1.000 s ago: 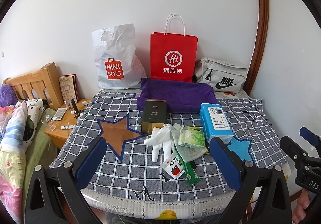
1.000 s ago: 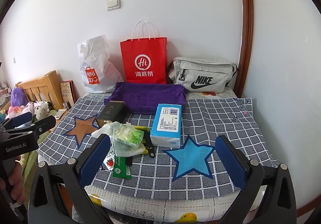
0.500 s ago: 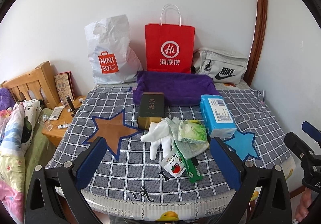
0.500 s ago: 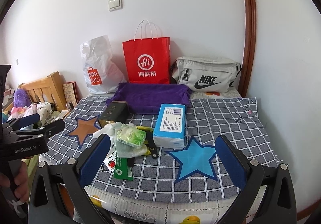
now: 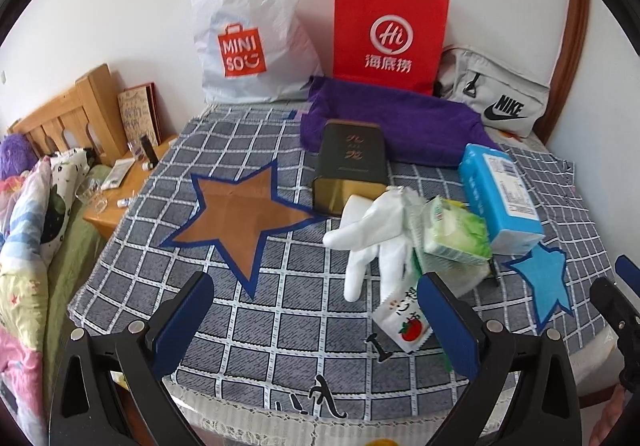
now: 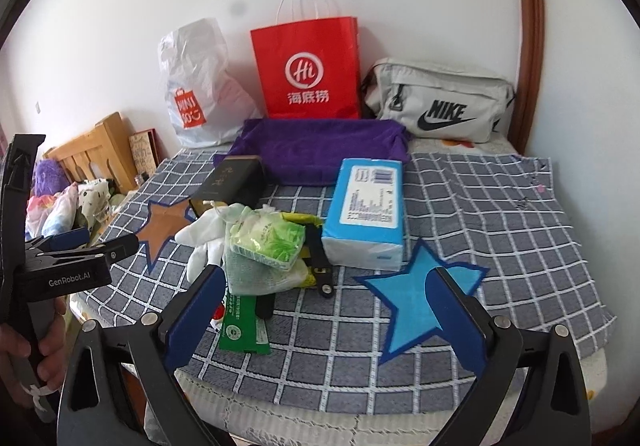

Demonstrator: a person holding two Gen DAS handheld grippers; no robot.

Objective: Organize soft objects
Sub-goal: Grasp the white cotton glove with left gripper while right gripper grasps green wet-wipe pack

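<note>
A pile lies mid-table: a white glove (image 5: 374,234) (image 6: 208,234), a green tissue pack (image 5: 456,236) (image 6: 270,242) on a mesh pouch (image 6: 256,276), a tomato sachet (image 5: 404,320), a green packet (image 6: 242,324), and a blue tissue pack (image 5: 500,196) (image 6: 368,206). A purple towel (image 5: 396,120) (image 6: 320,148) lies at the back. My left gripper (image 5: 316,320) is open and empty, near the front edge, just short of the glove. My right gripper (image 6: 326,316) is open and empty, in front of the pile and the blue star patch (image 6: 416,296).
A dark tin box (image 5: 352,166) (image 6: 232,184) lies behind the glove. A Miniso bag (image 5: 244,30), a red paper bag (image 5: 390,32) and a grey Nike bag (image 5: 496,98) stand against the wall. A brown star patch (image 5: 244,216) lies left. A nightstand (image 5: 124,190) and bed are left of the table.
Both grippers have moved forward and lower toward the table; the pile looks larger. The left one has shifted left of the pile. Nothing was picked up.
</note>
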